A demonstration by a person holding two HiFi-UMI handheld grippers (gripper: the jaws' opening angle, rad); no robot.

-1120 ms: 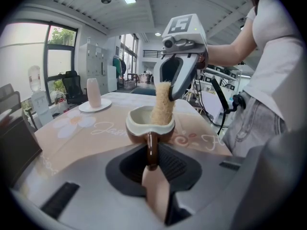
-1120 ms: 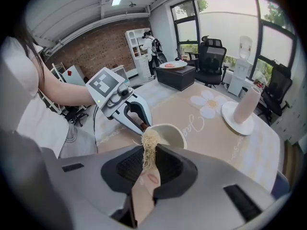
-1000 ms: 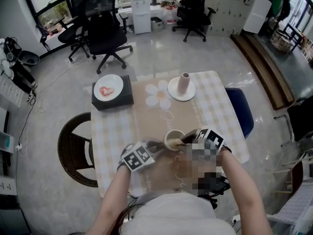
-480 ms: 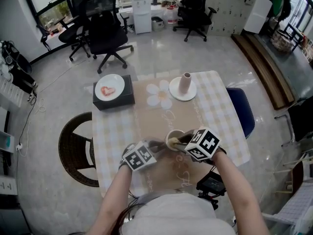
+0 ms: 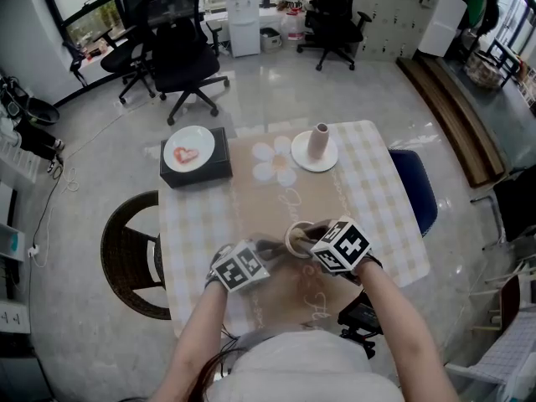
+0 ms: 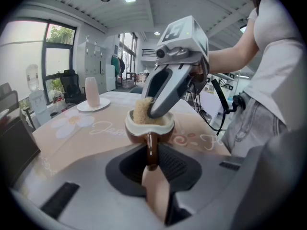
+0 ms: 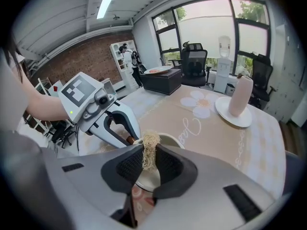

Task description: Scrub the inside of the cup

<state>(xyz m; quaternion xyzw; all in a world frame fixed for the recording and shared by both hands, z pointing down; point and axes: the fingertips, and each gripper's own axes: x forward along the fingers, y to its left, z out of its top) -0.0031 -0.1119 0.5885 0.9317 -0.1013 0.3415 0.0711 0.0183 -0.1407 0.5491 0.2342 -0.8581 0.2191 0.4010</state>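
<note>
Brown cup handle (image 6: 151, 150) between left gripper (image 5: 270, 247) jaws

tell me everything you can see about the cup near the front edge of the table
The cup is small and looks ceramic, with a cream rim and inside, a glossy brown outside and a thin brown handle. It is upright, mouth up, and appears to rest on the beige runner at the near side of the checked table. The left claw is shut on its handle. The right claw holds a tan fibrous scrubber that dips into the cup's mouth.
</note>
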